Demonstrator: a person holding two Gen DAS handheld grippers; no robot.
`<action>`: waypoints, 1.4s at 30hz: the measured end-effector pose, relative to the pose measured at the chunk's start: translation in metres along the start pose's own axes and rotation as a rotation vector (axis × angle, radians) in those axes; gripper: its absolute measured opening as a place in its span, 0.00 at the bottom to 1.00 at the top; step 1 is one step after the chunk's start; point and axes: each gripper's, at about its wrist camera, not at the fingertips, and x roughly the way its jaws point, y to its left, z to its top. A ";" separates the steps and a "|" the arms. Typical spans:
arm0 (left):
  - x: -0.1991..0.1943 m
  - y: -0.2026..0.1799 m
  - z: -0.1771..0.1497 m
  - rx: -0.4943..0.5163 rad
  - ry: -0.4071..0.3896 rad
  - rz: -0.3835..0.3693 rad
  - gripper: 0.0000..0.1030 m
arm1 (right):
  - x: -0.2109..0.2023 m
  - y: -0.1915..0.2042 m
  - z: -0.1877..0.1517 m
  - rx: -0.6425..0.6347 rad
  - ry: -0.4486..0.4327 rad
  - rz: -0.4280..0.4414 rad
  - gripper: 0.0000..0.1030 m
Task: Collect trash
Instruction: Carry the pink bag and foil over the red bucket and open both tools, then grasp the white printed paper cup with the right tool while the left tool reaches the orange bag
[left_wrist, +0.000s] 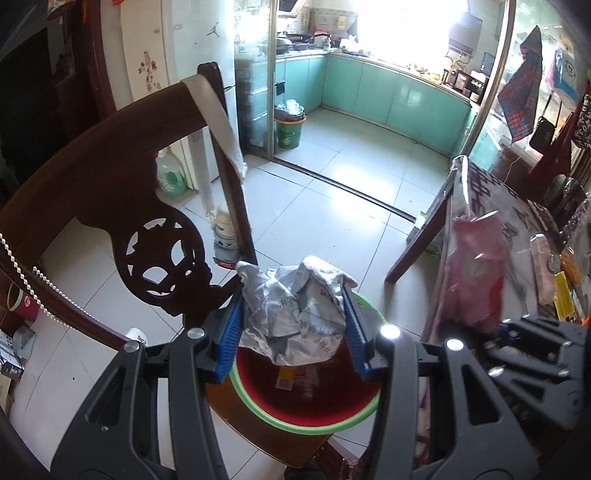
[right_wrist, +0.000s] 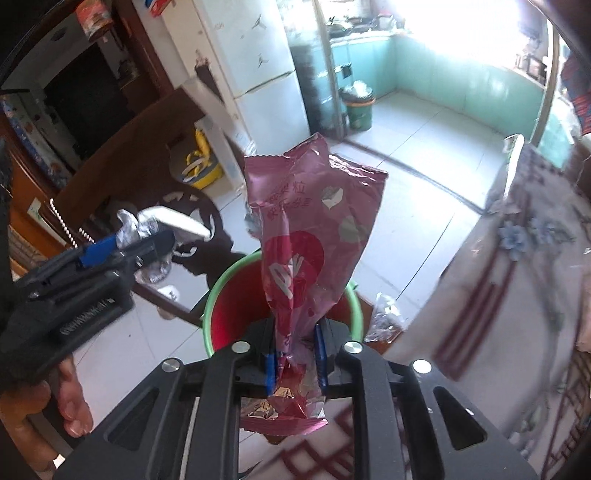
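Observation:
My left gripper (left_wrist: 293, 295) is shut on a crumpled silver-white paper wrapper (left_wrist: 295, 314), gripped between its blue pads (left_wrist: 231, 332). It hangs over a red bucket with a green rim (left_wrist: 295, 428) that stands on a chair seat. In the right wrist view a pink snack wrapper (right_wrist: 314, 221) stands between the blue pads of my right gripper (right_wrist: 295, 354), above the same bucket (right_wrist: 210, 306). Those pads stand slightly apart and the wrapper sits loose between them. The left gripper (right_wrist: 122, 240) and its wrapper (right_wrist: 129, 225) show at the left, with the person's hand (right_wrist: 70, 398) below.
A dark carved wooden chair back (left_wrist: 110, 177) rises left of the bucket. A table under a patterned cloth (right_wrist: 517, 277) stands close on the right. Crumpled clear plastic (right_wrist: 384, 317) lies beside the bucket. A green bin (left_wrist: 290, 129) stands by the kitchen doorway across the tiled floor.

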 end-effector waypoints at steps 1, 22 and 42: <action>0.001 0.002 0.000 -0.002 0.000 0.002 0.46 | 0.003 0.001 0.000 0.001 0.001 0.006 0.27; 0.057 -0.001 -0.020 0.008 0.124 0.007 0.52 | -0.074 -0.033 -0.021 0.115 -0.138 -0.102 0.63; 0.012 -0.131 -0.044 0.119 0.051 -0.127 0.84 | -0.193 -0.178 -0.147 0.433 -0.235 -0.319 0.65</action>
